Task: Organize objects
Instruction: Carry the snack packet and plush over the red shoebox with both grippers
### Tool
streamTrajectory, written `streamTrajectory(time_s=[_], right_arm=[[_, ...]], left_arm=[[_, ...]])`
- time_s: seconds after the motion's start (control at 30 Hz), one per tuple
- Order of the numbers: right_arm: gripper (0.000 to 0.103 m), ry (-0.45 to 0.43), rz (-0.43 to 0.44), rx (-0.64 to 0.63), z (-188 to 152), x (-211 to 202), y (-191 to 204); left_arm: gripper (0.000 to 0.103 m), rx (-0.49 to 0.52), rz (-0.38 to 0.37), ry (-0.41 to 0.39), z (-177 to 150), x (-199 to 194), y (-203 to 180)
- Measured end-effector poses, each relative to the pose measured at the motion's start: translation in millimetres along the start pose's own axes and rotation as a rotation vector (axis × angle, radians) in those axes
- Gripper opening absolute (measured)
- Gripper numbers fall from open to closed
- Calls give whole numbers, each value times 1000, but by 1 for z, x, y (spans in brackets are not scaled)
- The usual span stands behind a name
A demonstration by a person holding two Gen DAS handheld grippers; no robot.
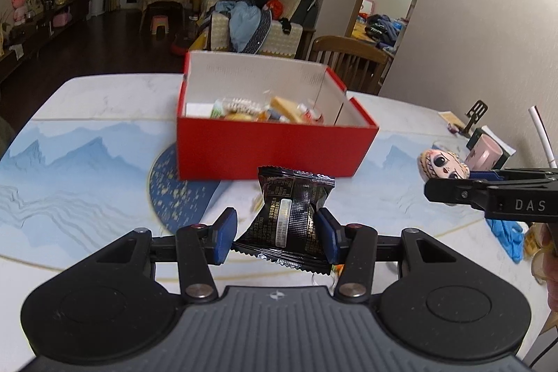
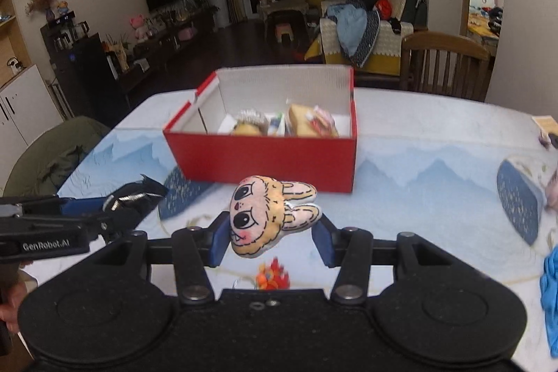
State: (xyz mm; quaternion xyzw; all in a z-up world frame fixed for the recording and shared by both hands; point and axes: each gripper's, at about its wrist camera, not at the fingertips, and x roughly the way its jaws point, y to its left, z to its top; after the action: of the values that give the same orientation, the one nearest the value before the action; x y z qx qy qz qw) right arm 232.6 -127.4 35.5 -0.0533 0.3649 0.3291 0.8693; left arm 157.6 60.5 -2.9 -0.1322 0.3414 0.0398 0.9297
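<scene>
My left gripper (image 1: 277, 234) is shut on a black snack packet (image 1: 291, 218), held above the table in front of the red box (image 1: 272, 149). My right gripper (image 2: 270, 237) is shut on a cartoon rabbit-face plush (image 2: 268, 215), also lifted off the table and short of the red box (image 2: 261, 159). The box is open-topped and holds several snacks and small items. In the left wrist view the right gripper (image 1: 432, 189) comes in from the right with the plush (image 1: 443, 162). The right wrist view shows the left gripper (image 2: 115, 215) at the left with the black packet (image 2: 139, 194).
A blue-and-white table mat (image 1: 87, 162) covers the table. A pink cup (image 1: 483, 156) and a black stand (image 1: 476, 115) sit at the right edge. A blue cloth (image 2: 551, 295) lies right, an orange trinket (image 2: 273, 278) under the right gripper. A wooden chair (image 2: 443, 61) stands behind the table.
</scene>
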Motion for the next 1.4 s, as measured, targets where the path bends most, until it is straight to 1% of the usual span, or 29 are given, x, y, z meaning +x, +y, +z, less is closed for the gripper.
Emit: streamTrajectory(time_s=[0.1, 0.33, 0.6, 0.67, 0.73, 0.8, 0.87, 0.93, 1.03, 1.1, 1.17, 1.23, 1.3, 1.4], right_arm=[[49, -22, 7, -14, 13, 3, 0], [49, -55, 27, -50, 37, 10, 0], [49, -67, 29, -93, 65, 33, -7], [49, -56, 23, -92, 71, 43, -11], [49, -46, 13, -91, 77, 52, -14], [49, -42, 14, -84, 80, 57, -19], [49, -39, 21, -82, 81, 59, -24], [50, -33, 19, -89, 79, 61, -27], [50, -19, 18, -87, 76, 64, -32], [50, -13, 18, -86, 76, 66, -36], [50, -9, 18, -86, 74, 68, -38], [50, -2, 18, -83, 72, 69, -40], [50, 6, 19, -82, 69, 71, -41], [50, 14, 22, -84, 66, 71, -43]], left_arm=[[49, -14, -11, -4, 12, 5, -4], [49, -8, -12, -48, 44, 17, -13], [49, 17, 21, -91, 78, 41, -21], [48, 25, 26, -84, 86, 53, -21], [46, 51, 54, -76, 93, 66, -19], [46, 81, 62, -45, 95, 78, -15], [46, 82, 69, -13, 91, 85, -9], [46, 90, 54, 27, 82, 90, -6], [47, 135, 21, 83, 68, 98, -5], [51, 163, 10, 112, 58, 104, -6], [62, 178, -9, 135, 45, 109, -7], [63, 195, -30, 160, 35, 114, -9], [64, 238, -60, 189, 24, 118, -11], [74, 338, -111, 211, 11, 120, -14]])
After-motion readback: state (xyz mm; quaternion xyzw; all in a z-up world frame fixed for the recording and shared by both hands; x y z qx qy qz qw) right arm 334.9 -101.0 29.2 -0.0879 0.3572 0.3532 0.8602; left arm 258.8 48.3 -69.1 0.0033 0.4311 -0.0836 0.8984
